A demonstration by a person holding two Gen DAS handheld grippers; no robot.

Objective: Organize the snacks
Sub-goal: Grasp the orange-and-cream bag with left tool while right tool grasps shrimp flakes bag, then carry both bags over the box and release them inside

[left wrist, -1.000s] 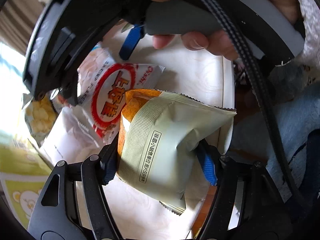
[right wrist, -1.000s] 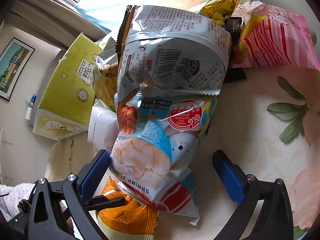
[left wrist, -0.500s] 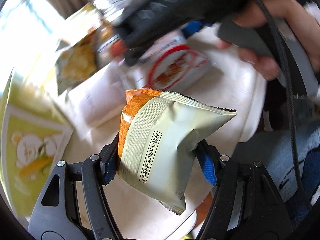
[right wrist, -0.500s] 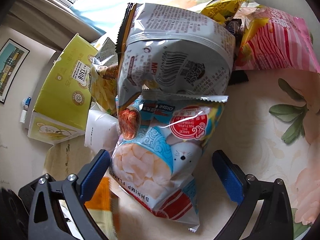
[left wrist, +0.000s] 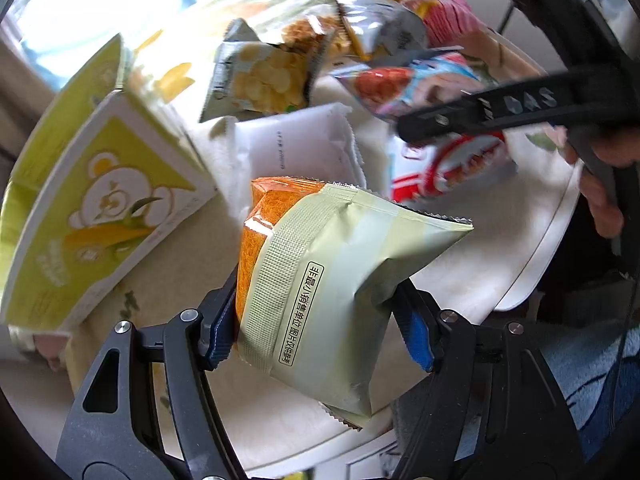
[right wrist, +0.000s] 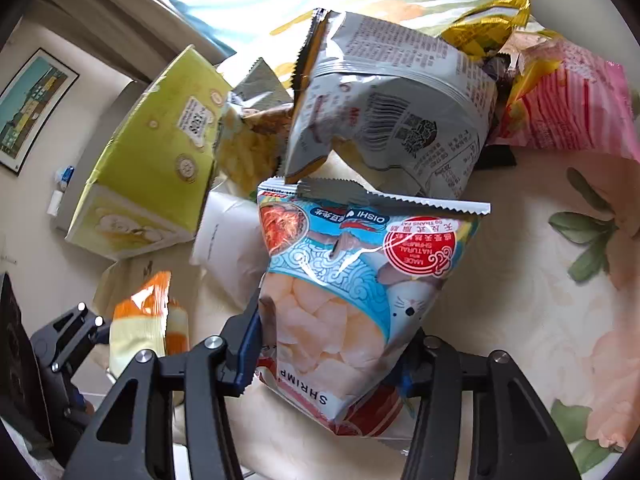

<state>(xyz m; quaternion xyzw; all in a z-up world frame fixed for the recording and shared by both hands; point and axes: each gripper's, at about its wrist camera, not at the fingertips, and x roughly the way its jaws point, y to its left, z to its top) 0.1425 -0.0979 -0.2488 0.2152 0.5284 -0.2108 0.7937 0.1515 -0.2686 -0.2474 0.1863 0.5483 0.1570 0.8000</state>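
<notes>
My left gripper [left wrist: 320, 332] is shut on a pale green and orange snack bag [left wrist: 340, 280], held tilted above the table. That bag [right wrist: 140, 320] and the left gripper [right wrist: 72, 340] also show at the lower left of the right wrist view. My right gripper [right wrist: 328, 360] has its jaws closing on the lower part of a blue and white shrimp chips bag [right wrist: 352, 272], and both pads press its sides. In the left wrist view the right gripper [left wrist: 500, 108] is a dark blurred bar over the shrimp chips bag [left wrist: 420, 84].
A yellow-green box [right wrist: 152, 160] with a bear picture lies at the left. A white packet [right wrist: 228, 240], a grey bag [right wrist: 392, 112], a pink bag [right wrist: 568, 104] and a gold bag [right wrist: 488, 24] crowd behind. The table's edge [left wrist: 540, 272] curves at the right.
The right jaws went from wide apart to closed on the shrimp chips bag. The left gripper rolled and swung away with its pale green bag, now facing the box and the pile.
</notes>
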